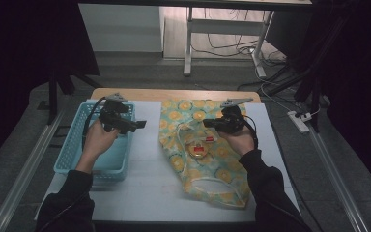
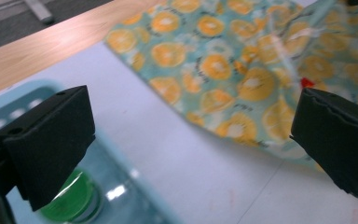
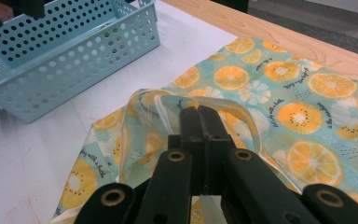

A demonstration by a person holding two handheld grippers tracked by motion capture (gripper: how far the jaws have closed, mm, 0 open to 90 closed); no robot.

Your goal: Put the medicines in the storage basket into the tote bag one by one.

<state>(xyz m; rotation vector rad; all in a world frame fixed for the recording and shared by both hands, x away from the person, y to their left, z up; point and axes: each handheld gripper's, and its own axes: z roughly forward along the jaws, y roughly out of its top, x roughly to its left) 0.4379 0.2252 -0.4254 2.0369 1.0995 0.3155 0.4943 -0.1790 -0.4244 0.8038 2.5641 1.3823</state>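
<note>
A cloth bag (image 1: pixel 212 169) printed with orange slices lies on the white tabletop (image 1: pixel 145 183). My right gripper (image 1: pixel 206 123) points left over it, shut on the bag's raised rim (image 3: pixel 158 100), so the mouth stands open. A round red and yellow thing (image 1: pixel 199 151) shows inside the mouth. My left gripper (image 1: pixel 140 124) hovers over the right edge of the light blue perforated basket (image 1: pixel 70 145), its jaws wide apart with nothing between them (image 2: pixel 196 135). A green round thing (image 2: pixel 72 200) lies in the basket below its jaw.
The basket (image 3: pixel 74 51) stands left of the bag (image 3: pixel 307 107), with a strip of bare white surface between them. A wooden edge (image 1: pixel 174 94) borders the far side of the table. Beyond it are desk legs and cables on the floor.
</note>
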